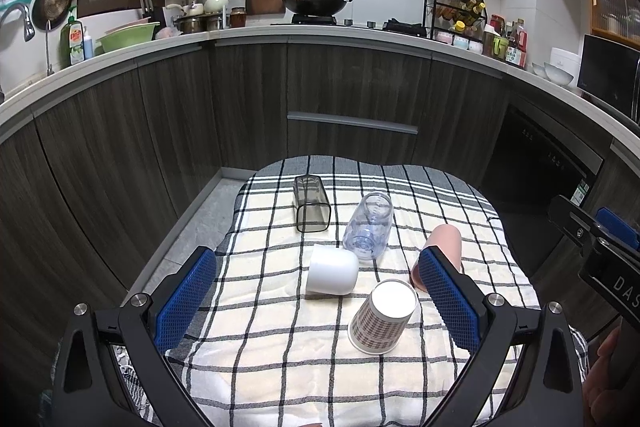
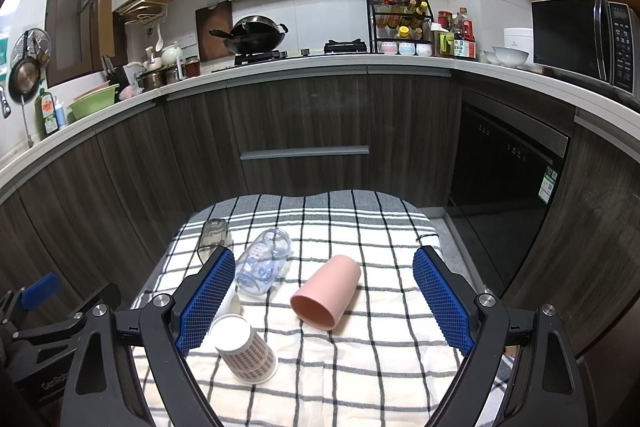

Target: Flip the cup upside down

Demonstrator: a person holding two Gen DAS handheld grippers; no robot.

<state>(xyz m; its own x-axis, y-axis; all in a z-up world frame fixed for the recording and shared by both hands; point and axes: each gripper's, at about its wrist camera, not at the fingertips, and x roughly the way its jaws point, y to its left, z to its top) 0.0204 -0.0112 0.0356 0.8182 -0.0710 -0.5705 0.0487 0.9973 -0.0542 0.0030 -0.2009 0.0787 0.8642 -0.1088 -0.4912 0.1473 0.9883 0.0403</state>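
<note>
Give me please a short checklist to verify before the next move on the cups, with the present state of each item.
1. Left gripper open and holding nothing: ok.
2. Right gripper open and holding nothing: ok.
3. Checked paper cup already upside down, base on top: ok.
4. Pink cup upside down: not ok, it lies on its side with the mouth toward the camera, between the right gripper's open fingers.
5. White cup, clear bottle and grey tumbler upside down: not ok, all three lie on their sides on the checked cloth.
6. Right gripper low enough to grasp the pink cup: cannot tell.
</note>
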